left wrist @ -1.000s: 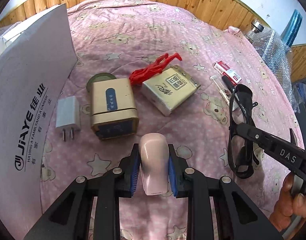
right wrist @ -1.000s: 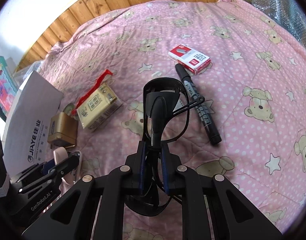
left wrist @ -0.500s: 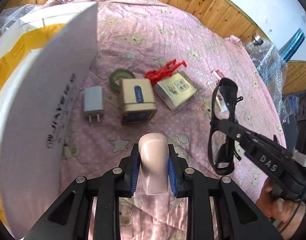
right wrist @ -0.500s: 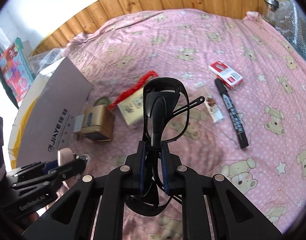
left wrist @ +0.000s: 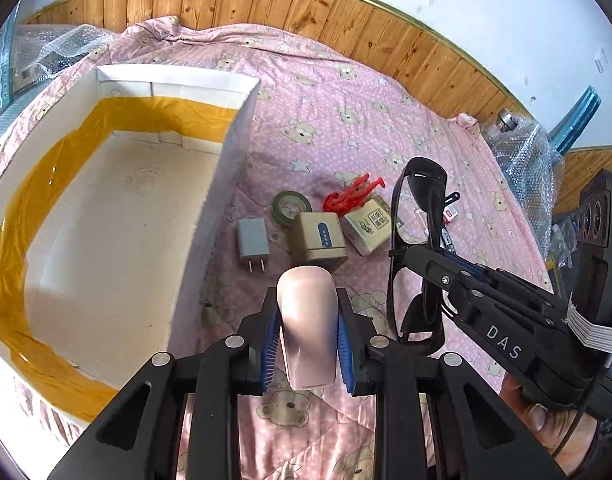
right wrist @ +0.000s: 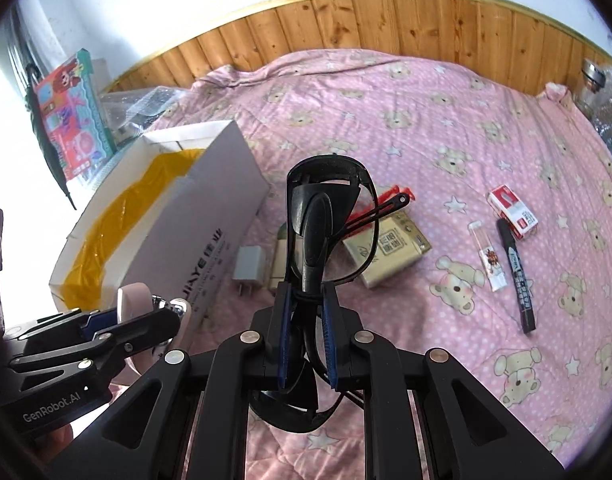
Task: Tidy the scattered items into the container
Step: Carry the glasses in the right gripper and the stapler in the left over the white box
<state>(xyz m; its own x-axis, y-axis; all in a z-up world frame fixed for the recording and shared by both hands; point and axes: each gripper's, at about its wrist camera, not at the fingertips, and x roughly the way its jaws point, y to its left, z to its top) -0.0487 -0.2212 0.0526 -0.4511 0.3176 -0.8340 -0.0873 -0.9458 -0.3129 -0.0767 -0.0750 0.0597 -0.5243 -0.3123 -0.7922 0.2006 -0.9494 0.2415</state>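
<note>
Both grippers loaded. Left gripper [left wrist: 308, 334] clamps a pink case [left wrist: 308, 320]; right gripper [right wrist: 306, 332] pinches black glasses [right wrist: 326, 216] by the folded frame. White box [left wrist: 118, 208] sits open to the left, near the left gripper – empty as far as seen. Judgement: carry each load over the near wall, lower inside, then release – glasses gently. 7 items left on the bedspread [right wrist: 446, 120] ahead, including charger [left wrist: 253, 240] and marker [right wrist: 518, 276].

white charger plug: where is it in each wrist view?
Left wrist: the charger plug lies centre frame on the bedspread, just right of the white box, prongs toward the camera.
Right wrist: the plug is left of centre, partly hidden behind the glasses.
Shared landmark: the gold box beside it.
</note>
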